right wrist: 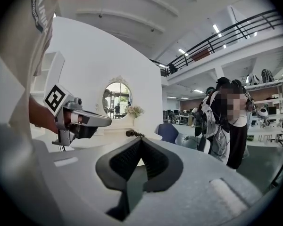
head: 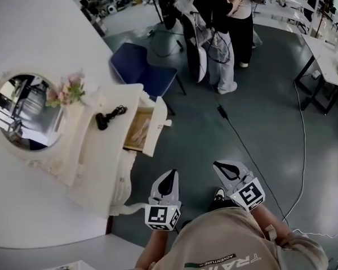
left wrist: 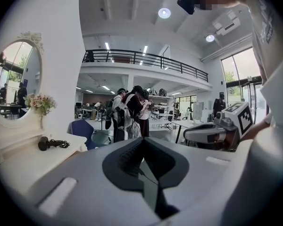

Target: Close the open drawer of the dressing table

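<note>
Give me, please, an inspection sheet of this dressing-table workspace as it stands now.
Surface: white dressing table, top holds few items.
Job's things: white drawer with wooden inside, pulled open.
Clutter: black hair dryer with cord; pink flowers beside oval mirror.
Grippers: left gripper and right gripper both shut, empty, short of the drawer.
Cables: black cable across grey floor.
Surroundings: blue chair behind table; people standing beyond.

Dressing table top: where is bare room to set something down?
The table top is bare in its near half, from the hair dryer to the near end, alongside the mirror. The far end is crowded: hair dryer, cord, flowers.
</note>
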A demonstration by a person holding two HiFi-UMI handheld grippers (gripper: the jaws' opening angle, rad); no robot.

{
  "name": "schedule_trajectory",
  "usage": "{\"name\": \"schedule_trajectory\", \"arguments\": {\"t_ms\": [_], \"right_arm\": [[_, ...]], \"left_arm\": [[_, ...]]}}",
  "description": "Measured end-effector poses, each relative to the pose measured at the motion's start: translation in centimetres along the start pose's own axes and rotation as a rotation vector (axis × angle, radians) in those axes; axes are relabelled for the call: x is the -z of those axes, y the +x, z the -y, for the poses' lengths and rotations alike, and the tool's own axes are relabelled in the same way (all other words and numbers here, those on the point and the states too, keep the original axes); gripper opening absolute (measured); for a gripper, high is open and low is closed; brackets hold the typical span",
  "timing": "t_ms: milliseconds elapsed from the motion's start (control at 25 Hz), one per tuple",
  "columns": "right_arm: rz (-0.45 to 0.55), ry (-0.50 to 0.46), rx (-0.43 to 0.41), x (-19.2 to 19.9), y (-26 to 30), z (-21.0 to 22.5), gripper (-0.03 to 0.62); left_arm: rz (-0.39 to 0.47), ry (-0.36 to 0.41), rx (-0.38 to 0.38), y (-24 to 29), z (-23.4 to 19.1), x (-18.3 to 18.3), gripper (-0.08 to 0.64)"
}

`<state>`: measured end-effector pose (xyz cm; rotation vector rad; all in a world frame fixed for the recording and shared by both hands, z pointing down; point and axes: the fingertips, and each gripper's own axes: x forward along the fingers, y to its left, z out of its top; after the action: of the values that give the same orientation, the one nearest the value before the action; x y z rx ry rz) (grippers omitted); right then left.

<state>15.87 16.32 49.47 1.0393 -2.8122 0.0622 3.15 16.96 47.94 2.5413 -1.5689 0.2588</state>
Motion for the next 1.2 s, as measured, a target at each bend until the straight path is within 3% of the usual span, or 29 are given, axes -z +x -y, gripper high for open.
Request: {"name": "schedule_trajectory", "arguments": {"t_ms": [240,840,1080,1200], "right_arm": [[-0.009,0.06,-0.04,1.0,1.5,2.3,0.003],[-0.082,0.131,-0.016,2.2,6.7,7.8,0.003],[-0.06,0.085,-0.033,-1.1,12.0,10.8,0.003],[-0.035,0.08,-0.031,-3.0,14.8,12.4,0.003]], "left_arm": [[-0.012,-0.047,-0.04,2.5,-1.1,0.3,0.017],[-0.057,-0.099,0.007,9.7,-4.0,1.5,0.017],[0.005,-0.065,0.023,14.2,-7.8,-1.9,0.017],[0.034,-0.007,0.027,15.8,-9.6,-3.7,0.017]]}}
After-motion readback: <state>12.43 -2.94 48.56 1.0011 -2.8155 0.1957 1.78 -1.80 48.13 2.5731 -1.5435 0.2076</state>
